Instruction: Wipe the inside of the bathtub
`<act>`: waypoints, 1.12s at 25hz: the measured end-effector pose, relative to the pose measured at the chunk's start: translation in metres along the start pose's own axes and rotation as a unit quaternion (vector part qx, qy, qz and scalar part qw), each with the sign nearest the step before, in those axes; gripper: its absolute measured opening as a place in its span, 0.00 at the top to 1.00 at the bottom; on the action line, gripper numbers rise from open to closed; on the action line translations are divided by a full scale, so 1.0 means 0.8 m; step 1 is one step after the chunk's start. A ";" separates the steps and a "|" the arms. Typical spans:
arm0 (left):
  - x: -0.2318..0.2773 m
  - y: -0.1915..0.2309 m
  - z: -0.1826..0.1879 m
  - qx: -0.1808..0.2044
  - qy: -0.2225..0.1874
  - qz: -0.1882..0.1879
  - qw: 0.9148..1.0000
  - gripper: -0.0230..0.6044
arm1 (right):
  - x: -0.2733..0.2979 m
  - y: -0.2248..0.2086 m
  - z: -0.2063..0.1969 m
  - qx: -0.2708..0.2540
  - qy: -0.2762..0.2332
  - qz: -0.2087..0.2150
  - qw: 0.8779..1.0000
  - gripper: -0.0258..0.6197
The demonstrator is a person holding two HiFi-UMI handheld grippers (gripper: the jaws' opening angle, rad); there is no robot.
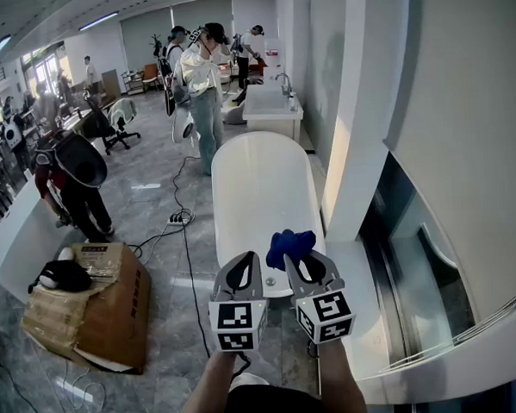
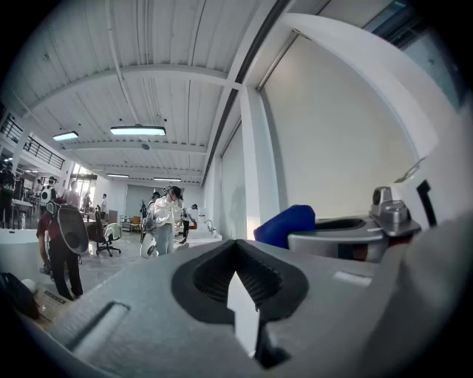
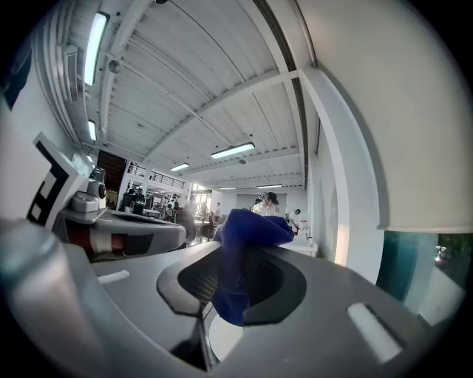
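A white oval bathtub (image 1: 261,184) stands lengthwise ahead of me, beside a white pillar. Both grippers hover side by side over its near end. My right gripper (image 1: 299,260) (image 3: 238,255) is shut on a blue cloth (image 1: 291,243) (image 3: 247,240), which bunches up above the jaws and hangs down between them. My left gripper (image 1: 244,262) (image 2: 236,247) is shut with nothing in it, its jaw tips meeting. The blue cloth (image 2: 287,224) also shows to the right in the left gripper view.
A white pillar (image 1: 365,109) and a glass wall (image 1: 416,262) run along the tub's right. A cardboard box (image 1: 99,309) sits on the floor at left, with a power strip and cables (image 1: 177,219) nearby. Several people stand farther back, one (image 1: 202,92) near the tub's far end.
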State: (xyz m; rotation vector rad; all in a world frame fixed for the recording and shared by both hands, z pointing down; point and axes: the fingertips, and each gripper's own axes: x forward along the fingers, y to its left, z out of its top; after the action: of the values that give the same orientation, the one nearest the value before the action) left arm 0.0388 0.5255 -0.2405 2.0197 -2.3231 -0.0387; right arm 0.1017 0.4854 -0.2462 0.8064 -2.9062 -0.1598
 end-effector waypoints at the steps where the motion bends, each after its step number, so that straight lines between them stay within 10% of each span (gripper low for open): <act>1: -0.003 0.002 0.002 0.000 -0.001 0.000 1.000 0.96 | -0.001 0.003 0.002 -0.001 0.000 -0.002 1.000 0.84; 28: -0.012 0.090 -0.025 -0.020 0.028 0.073 0.997 0.96 | 0.040 -0.008 0.000 0.009 -0.007 0.002 1.000 0.84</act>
State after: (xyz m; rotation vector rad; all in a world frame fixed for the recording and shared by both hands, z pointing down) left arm -0.0301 0.5455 -0.2162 1.8048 -2.4076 -0.0206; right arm 0.0775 0.4633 -0.2439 0.8051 -2.9255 -0.1400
